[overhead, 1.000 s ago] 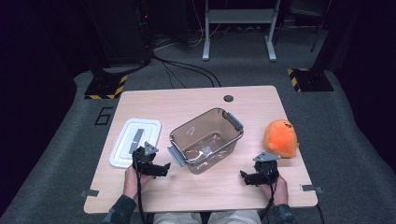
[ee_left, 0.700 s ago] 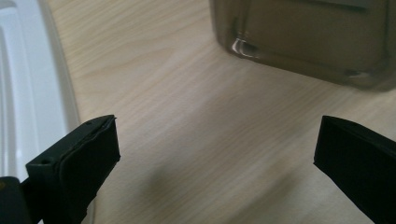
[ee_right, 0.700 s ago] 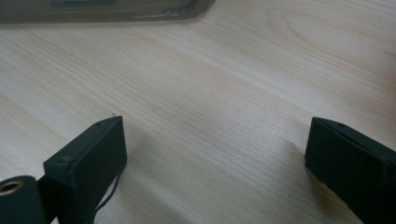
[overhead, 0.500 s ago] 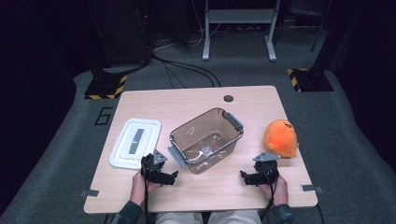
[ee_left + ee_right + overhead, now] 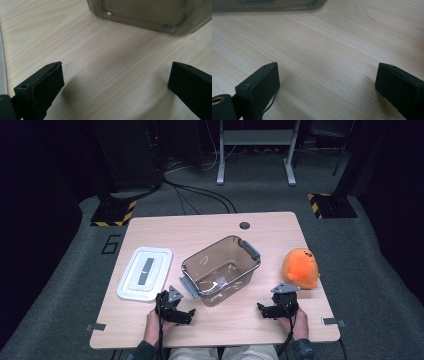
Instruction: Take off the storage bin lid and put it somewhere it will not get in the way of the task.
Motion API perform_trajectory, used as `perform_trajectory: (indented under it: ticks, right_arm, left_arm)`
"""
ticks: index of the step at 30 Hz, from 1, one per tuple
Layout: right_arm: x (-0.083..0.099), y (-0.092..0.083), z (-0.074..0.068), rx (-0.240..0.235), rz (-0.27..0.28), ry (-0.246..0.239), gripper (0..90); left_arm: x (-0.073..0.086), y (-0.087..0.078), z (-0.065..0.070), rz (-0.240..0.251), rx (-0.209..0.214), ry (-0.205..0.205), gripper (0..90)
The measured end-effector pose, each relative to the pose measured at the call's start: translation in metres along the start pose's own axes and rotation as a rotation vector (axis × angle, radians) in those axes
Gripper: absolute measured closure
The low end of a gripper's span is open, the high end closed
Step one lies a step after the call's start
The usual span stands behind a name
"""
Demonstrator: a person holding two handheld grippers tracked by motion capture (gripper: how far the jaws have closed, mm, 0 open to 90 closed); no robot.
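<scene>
I have the left hand-held gripper (image 5: pixel 175 307) low over the tabletop (image 5: pixel 210 227) near its front edge, jaws spread wide apart with only bare wood between them. In the left gripper view the base of the clear plastic bin (image 5: pixel 147 15) sits at 12 o'clock, just beyond the jaw tips and not touching them, and a thin edge of the white lid (image 5: pixel 2 67) runs along at 9 o'clock.

From the high view, the clear plastic bin (image 5: pixel 221 270) stands upright and open at the middle of the tabletop, turned at an angle, with grey handles at both ends. The white lid (image 5: pixel 145 272) lies flat at the bin's 9 o'clock, near but apart from it. The orange plush toy (image 5: pixel 300 268) sits at the bin's 3 o'clock, close to the tabletop's right edge.

My right hand-held gripper (image 5: pixel 272 310) rests at the toy's 7 o'clock, just beside it, jaws also wide apart and holding nothing. In the right gripper view the bin's bottom edge (image 5: pixel 267 6) lies at 11 o'clock, well clear of the jaws.
</scene>
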State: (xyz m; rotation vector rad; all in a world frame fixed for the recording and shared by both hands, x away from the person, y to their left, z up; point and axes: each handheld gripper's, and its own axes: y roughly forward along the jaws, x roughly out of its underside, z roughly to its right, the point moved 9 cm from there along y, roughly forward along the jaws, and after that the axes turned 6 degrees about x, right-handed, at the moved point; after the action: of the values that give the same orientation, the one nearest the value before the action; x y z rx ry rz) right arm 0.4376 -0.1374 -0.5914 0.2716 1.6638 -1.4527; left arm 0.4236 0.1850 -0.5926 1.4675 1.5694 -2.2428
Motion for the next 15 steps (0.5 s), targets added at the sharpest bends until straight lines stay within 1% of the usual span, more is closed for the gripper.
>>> perform_trajectory:
  ticks: [2,3,5,7,10,15]
  right_arm:
    - [0.0000,0.0000,0.0000,0.000,0.000,0.000,4.8]
    - [0.0000,0.0000,0.0000,0.000,0.000,0.001,4.8]
    - [-0.0001,0.0001,0.0000,0.001,0.002,0.000,4.8]
    - [0.0000,0.0000,0.0000,0.000,0.000,0.000,4.8]
    - [-0.0004,0.0003,0.0003,-0.001,0.006,-0.009,4.8]
    - [-0.0001,-0.0003,-0.0002,0.003,0.006,-0.009,4.6]
  left_arm:
    - [0.0004,0.0013,0.0013,0.020,0.011,-0.011,0.0]
    - [0.0015,0.0002,0.0016,0.007,0.011,-0.010,0.0]
    - [0.0008,0.0011,0.0025,0.022,0.005,-0.020,0.0]
    - [0.0010,0.0010,0.0031,0.021,0.008,-0.022,0.0]
    - [0.0015,0.0005,0.0038,0.017,0.008,-0.017,0.2]
    - [0.0019,0.0004,0.0065,0.015,0.015,-0.009,0.3]
